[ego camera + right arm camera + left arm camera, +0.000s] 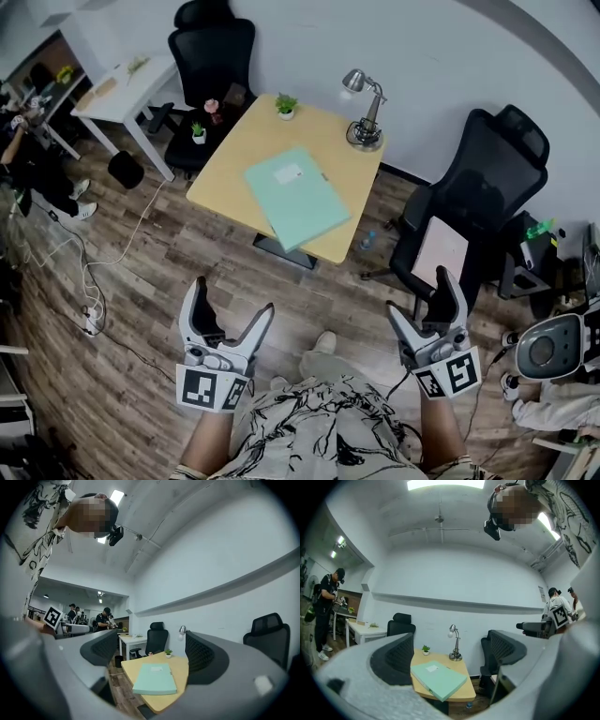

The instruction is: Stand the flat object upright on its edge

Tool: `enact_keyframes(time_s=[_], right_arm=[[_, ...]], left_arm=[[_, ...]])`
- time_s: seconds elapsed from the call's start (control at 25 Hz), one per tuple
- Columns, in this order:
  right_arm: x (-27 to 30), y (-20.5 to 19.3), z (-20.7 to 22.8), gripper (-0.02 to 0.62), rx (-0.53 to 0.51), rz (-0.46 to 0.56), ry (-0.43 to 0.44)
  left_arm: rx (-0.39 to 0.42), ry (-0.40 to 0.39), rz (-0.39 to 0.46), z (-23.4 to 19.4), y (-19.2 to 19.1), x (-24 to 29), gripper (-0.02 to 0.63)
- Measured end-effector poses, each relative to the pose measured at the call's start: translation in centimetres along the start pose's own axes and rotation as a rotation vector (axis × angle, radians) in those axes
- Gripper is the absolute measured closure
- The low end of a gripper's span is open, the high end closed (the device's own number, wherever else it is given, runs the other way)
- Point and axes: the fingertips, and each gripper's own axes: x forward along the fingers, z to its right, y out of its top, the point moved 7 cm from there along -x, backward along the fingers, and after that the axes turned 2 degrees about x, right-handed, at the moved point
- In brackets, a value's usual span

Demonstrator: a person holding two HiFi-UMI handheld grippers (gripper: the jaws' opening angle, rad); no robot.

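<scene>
**Folder flat on the bench, both grippers held back with jaws apart**

In the head view the mint-green folder (296,196) lies flat on the wooden bench (225,167) with its white label (288,173) facing up. It is turned askew, so its near corner juts past the bench's front edge. Behind it stand a small potted plant (286,106) and a silver desk lamp (365,120), both apart from the folder. The left gripper (232,296) and the right gripper (421,292) hang low over the wood floor (141,309), well short of the bench and just ahead of the person's patterned shirt (319,431). Only this view shows a bottle (367,241) on the floor by the bench's right corner. It also shows a pale board (441,248) on the seat of the black office chair (487,178) to the right.

The left gripper view shows that gripper's jaws spread wide with nothing between them. The folder sits far off, framed in the gap, and here its thick side edge is visible, which the view from above does not give. This view also takes in a standing person (326,616) beside a white bench (365,631) at the far left.

The right gripper view shows its jaws apart too, and empty. It looks along the folder from the other side. Further people (105,618) show in a room beyond a second black chair (155,639).
</scene>
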Motion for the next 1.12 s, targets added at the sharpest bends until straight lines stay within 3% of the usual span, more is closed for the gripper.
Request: enact_keyframes(time_s=[0.6, 1.12], right_arm=[[4.8, 0.2, 7.3, 0.147, 0.01, 0.0, 0.067], [12.3, -1.0, 8.9, 0.147, 0.018, -0.024, 0.093]], left_arm=[[-0.025, 0.086, 0.042, 1.1, -0.2, 6.1, 0.104], [-0.044, 0.138, 0.008, -4.6, -1.2, 10.2, 0.104]])
